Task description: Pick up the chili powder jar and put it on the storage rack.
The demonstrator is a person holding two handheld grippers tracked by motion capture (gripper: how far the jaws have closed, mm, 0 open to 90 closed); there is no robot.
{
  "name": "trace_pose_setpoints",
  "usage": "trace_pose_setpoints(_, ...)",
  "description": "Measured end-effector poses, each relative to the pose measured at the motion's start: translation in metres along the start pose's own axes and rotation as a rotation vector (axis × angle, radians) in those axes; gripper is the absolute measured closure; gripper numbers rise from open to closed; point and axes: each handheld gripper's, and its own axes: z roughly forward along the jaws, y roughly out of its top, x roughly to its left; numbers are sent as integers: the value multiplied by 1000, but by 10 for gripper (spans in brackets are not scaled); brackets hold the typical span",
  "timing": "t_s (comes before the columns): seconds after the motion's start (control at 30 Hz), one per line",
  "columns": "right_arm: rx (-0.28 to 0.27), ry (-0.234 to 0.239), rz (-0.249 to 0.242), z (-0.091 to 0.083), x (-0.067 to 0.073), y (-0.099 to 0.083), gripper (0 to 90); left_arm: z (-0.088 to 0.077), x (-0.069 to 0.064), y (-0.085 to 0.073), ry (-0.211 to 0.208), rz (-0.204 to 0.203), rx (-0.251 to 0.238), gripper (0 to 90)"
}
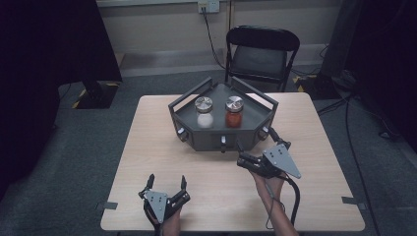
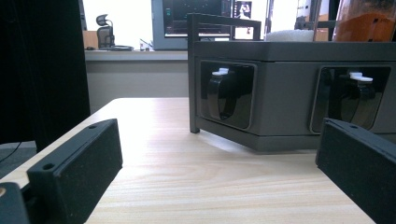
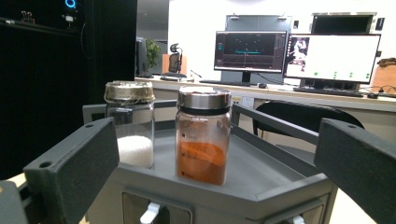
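A dark grey tray (image 1: 255, 128) stands at the middle of the table and carries two jars with metal lids. The left jar (image 1: 204, 114) holds white powder and the right jar (image 1: 234, 113) holds orange powder. My right gripper (image 1: 258, 147) is open, raised just in front of the tray's right front corner. In the right gripper view the orange jar (image 3: 203, 135) stands between the spread jaws of this gripper (image 3: 217, 140), farther off, with the white jar (image 3: 130, 126) to its left. My left gripper (image 1: 167, 181) is open and low near the table's front edge; in the left gripper view it (image 2: 219, 154) faces the tray's front wall (image 2: 280, 102).
Black knobs with white tabs (image 2: 224, 91) sit in recesses of the tray's front wall. A folding chair (image 1: 260, 51) stands behind the wooden table (image 1: 147, 147). Monitors (image 3: 331, 58) on a desk show in the background.
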Motion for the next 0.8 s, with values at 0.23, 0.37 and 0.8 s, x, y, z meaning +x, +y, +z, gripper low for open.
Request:
trace_pose_setpoints(0.23,-18,-19,-23,-14,4,-3,0,0,0,0,1,0,0,0)
trace_pose_setpoints(0.37,-11,-27,-21,-21,4,-10,0,0,0,0,0,0,-1,0)
trace_pose_setpoints(0.8,40,-38,40,-49,4,-33,0,0,0,0,1,0,0,0)
